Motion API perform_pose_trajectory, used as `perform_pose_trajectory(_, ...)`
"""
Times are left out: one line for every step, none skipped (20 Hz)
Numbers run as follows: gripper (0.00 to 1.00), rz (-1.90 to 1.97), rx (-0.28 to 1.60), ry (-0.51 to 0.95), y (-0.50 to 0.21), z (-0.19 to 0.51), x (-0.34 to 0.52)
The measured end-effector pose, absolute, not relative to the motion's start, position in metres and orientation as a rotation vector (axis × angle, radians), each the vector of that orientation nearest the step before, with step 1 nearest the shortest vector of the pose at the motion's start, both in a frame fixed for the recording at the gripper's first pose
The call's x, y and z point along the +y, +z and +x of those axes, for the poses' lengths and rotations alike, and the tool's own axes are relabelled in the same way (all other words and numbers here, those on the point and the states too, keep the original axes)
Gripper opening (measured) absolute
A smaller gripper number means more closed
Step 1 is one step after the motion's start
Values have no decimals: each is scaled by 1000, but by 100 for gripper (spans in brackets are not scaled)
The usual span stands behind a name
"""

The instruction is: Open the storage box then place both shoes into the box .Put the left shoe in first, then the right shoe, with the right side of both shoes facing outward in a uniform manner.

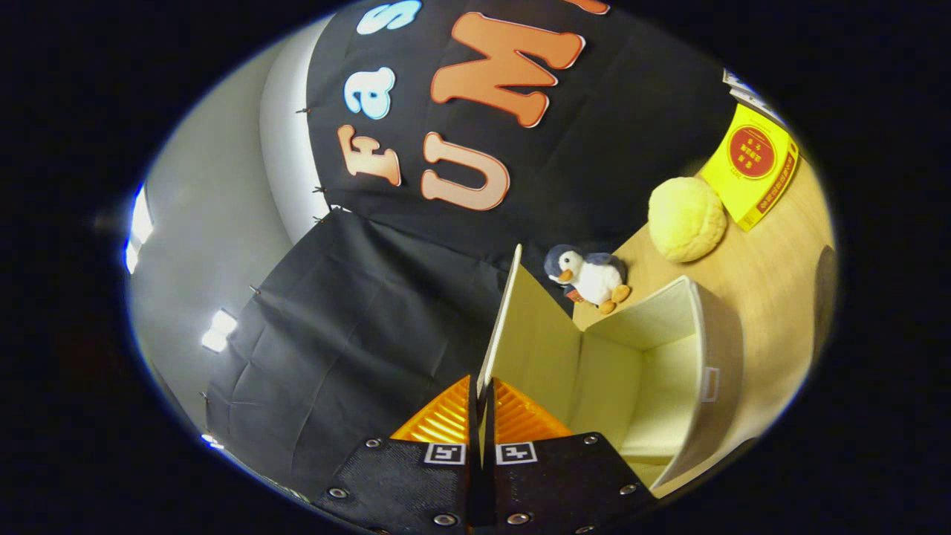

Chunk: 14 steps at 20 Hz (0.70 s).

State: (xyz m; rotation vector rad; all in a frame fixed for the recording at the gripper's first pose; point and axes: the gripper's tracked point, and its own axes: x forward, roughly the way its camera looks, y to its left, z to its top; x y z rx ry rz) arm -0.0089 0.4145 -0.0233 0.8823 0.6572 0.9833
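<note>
The gripper (pixel 481 405) has both fingers pinched tight on the edge of the storage box's lid (pixel 520 327), which stands swung up on edge with the open, empty-looking box (pixel 669 371) just beyond the fingers on the wooden table (pixel 765 282). The lid looks like a thin, light, stiff panel, best held near its free edge. Farther back sit a toy penguin (pixel 591 276), a round yellow cushion (pixel 687 219) and a yellow carton (pixel 754 167).

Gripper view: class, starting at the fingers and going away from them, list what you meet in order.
Fingers shut on the box lid → open storage box → toy penguin → round yellow cushion → yellow carton.
</note>
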Motion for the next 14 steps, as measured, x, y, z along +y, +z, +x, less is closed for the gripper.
perform_pose_trajectory(1,870,647,1000,-18,-13,430)
perform_pose_trajectory(1,855,645,1011,-15,-17,448)
perform_pose_trajectory(1,849,647,1022,-12,-21,464)
perform_pose_trajectory(1,840,651,1026,-12,-25,479)
perform_pose_trajectory(1,826,654,1033,-13,-28,494)
perform_pose_trajectory(1,810,658,1037,-14,-33,507)
perform_pose_trajectory(2,795,666,1035,-17,-34,519)
perform_pose_trajectory(2,780,673,1034,-21,-35,529)
perform_pose_trajectory(3,769,683,1029,-25,-36,539)
perform_pose_trajectory(3,757,691,1032,-28,-39,547)
perform_pose_trajectory(8,748,695,1031,-30,-42,552)
perform_pose_trajectory(10,735,694,1023,-33,-41,558)
perform_pose_trajectory(22,721,691,1011,-34,-42,556)
perform_pose_trajectory(38,709,691,1002,-40,-40,557)
